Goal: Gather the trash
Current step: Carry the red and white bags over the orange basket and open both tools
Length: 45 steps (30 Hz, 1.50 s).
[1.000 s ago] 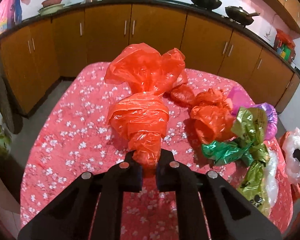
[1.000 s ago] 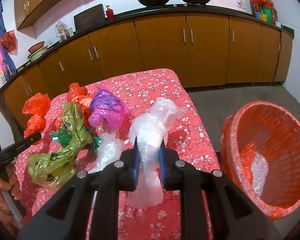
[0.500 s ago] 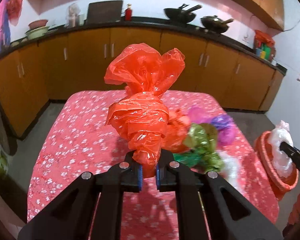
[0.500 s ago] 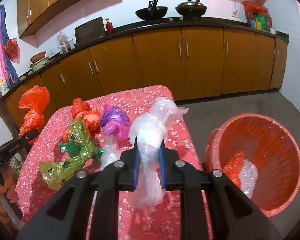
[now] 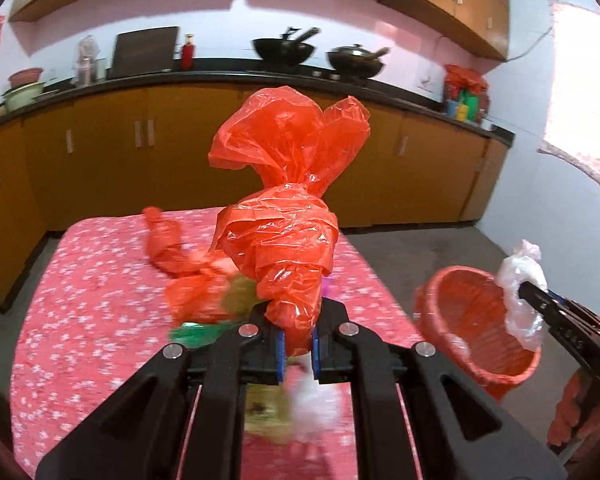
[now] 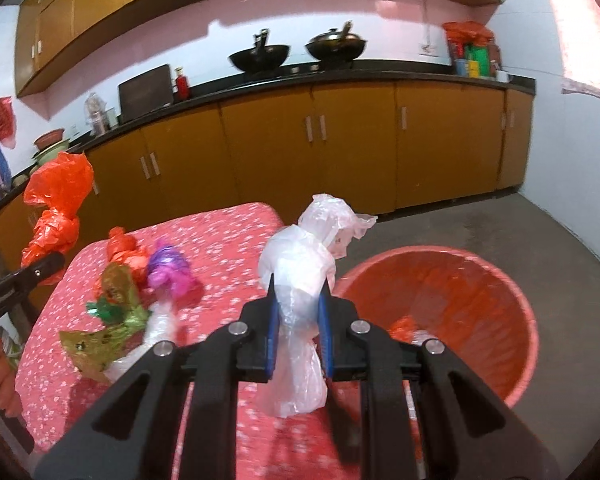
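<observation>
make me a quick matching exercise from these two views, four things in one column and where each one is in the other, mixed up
Things:
1. orange bag
2. clear bag
3. purple bag
4. red bin

Places:
A. lying on the floral tablecloth
B. on the floor beside the table
C. clamped in the left hand-held gripper
D. clamped in the right hand-held gripper

Pairs: 1-C, 2-D, 3-A, 4-B
</observation>
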{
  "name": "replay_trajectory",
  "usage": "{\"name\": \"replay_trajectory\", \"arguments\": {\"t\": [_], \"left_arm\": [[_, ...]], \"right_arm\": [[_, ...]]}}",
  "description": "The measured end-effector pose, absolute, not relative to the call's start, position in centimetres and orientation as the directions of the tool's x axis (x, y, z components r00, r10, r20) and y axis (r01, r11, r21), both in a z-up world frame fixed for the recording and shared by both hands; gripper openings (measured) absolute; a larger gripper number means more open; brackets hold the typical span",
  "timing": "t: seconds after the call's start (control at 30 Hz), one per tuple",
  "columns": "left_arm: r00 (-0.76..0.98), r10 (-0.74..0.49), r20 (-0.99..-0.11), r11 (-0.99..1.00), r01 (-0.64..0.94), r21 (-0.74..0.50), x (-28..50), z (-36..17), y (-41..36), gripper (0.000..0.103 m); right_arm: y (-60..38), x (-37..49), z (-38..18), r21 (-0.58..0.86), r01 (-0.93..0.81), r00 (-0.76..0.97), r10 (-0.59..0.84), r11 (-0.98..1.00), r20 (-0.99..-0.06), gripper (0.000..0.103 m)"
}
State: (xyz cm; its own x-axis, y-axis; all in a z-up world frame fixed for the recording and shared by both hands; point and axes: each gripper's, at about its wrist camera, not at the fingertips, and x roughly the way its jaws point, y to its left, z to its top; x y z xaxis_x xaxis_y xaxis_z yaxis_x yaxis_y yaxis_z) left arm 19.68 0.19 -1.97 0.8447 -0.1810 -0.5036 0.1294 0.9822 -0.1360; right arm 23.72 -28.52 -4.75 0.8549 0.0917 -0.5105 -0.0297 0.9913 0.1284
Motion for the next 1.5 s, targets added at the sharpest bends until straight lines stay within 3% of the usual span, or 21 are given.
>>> {"name": "replay_trajectory", "arguments": {"t": [0.57, 1.1, 1.5], "left_arm": [[0.733, -0.417, -0.538, 0.904, 0.398, -0.157, 19.8, -3.7, -13.5, 0.009], [0.598, -0.467, -0.651, 0.856, 0.491, -0.163, 22.7, -7.9, -20.8, 0.009], [0.544, -0.478, -0.69, 0.84, 0.513, -0.178, 24.6, -10.2, -22.9, 0.009]], "right_arm": [[-39.2, 21.4, -5.7, 0.11, 0.167, 0.847, -0.085, 0.98, -0.525, 0.018], [-41.5, 24.7, -8.3, 0.114, 0.209, 0.806, -0.105, 0.971, -0.582, 0.019], [-42.7, 26.9, -9.9, 0.113, 0.217, 0.787, -0.105, 0.97, -0.608, 0.02]]}}
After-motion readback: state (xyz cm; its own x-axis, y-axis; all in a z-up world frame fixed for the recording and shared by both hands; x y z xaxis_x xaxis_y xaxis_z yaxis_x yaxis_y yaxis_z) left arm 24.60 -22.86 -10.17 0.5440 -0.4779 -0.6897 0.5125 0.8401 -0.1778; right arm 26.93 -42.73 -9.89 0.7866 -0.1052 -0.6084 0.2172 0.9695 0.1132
